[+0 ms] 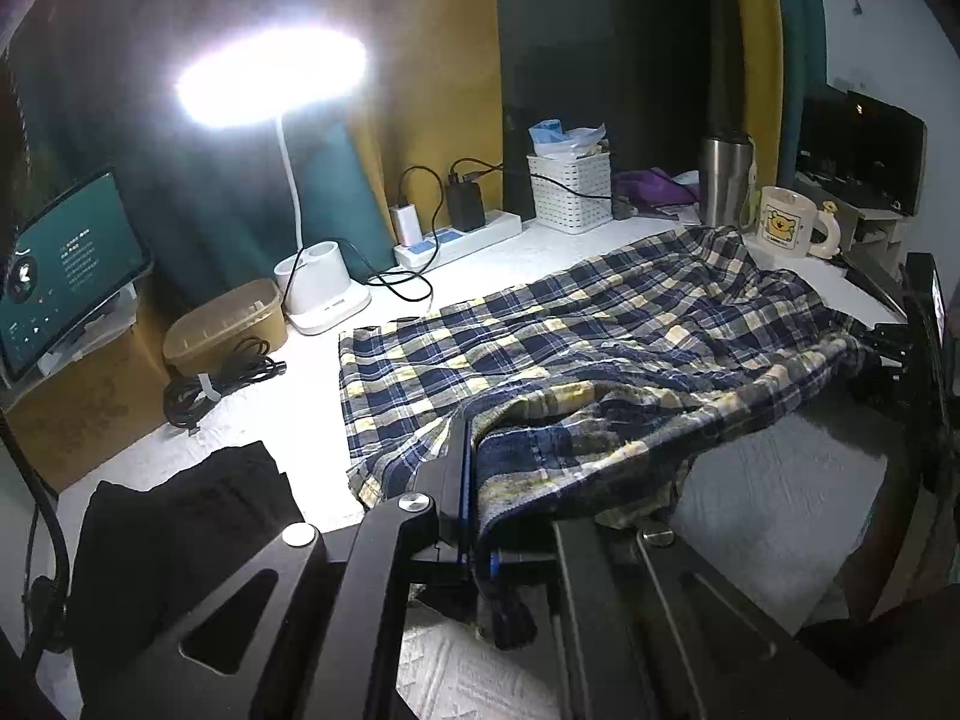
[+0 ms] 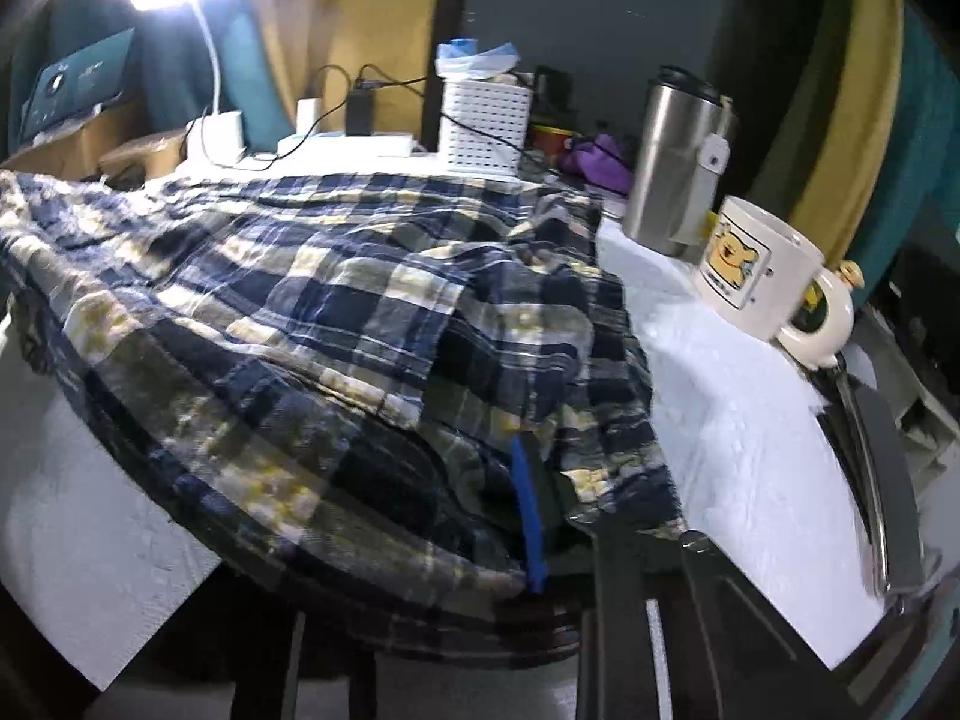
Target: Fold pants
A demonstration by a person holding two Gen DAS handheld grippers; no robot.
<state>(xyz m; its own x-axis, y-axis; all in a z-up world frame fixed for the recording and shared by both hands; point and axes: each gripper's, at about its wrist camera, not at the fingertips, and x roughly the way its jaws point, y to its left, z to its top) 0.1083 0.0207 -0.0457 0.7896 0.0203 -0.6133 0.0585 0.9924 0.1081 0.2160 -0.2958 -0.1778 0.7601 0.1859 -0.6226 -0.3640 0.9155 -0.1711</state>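
Clamped in the left gripper (image 1: 474, 480), the near hem of the plaid pants (image 1: 570, 348) is lifting off the white table (image 1: 312, 360); its jaws are pressing shut on the cloth. Navy, yellow and white checks are lying rumpled across the table's middle, sagging between both grippers. At the right edge, the right gripper (image 2: 540, 516) is pinching the waistband, beside the bear mug (image 2: 756, 270).

Both wrist views close, angled down across desk – left from near-left, right from right edge, sharing plaid pants (image 1: 600, 336), mug (image 2: 756, 270)
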